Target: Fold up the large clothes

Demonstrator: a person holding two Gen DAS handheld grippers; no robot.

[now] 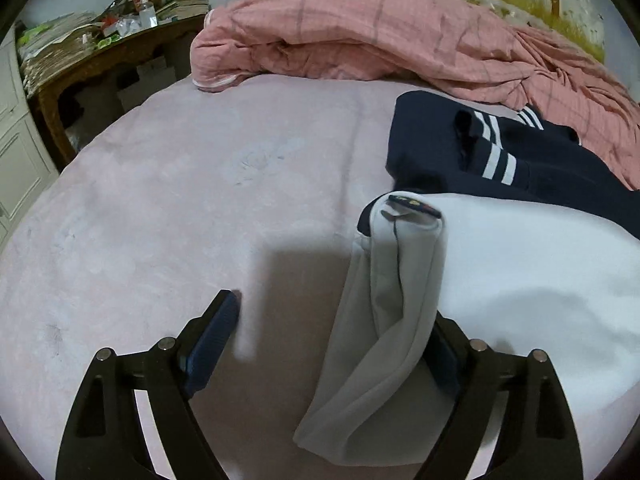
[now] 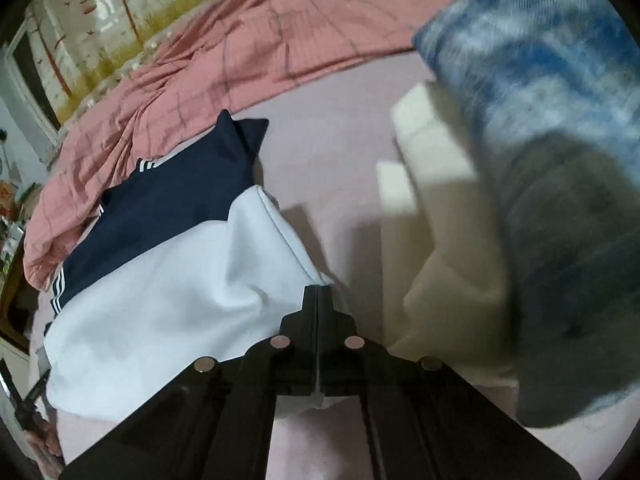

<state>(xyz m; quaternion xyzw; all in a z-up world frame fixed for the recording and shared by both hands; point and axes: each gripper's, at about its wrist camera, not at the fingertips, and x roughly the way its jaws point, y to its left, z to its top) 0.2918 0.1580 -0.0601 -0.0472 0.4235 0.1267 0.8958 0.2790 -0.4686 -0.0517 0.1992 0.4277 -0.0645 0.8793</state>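
A white and navy jacket with paired white stripes [image 1: 532, 248] is lying partly folded on a pale pink fleece bedsheet [image 1: 200, 200], with its navy part nearest a crumpled pink checked quilt [image 1: 400, 36] at the far side of the bed.

The left gripper [image 1: 336, 320] is standing with its black fingers wide apart; a rolled white fold of the jacket is passing between them and lying against the right-hand finger, while the blue-padded finger [image 1: 212, 340] on the other side is clear of the cloth and just above the sheet.

The right gripper [image 2: 318, 300] is showing its fingers pressed together at the near white edge of the jacket [image 2: 180, 280]; whether cloth is caught between them cannot be told.

Beside it, a blurred blue, white and grey fuzzy cloth [image 2: 560, 160] is filling the right side of the right wrist view, with a cream block-shaped thing [image 2: 432, 168] under it.

A dark wooden side table [image 1: 100, 60] beyond the bed is carrying a heap of papers and bottles.
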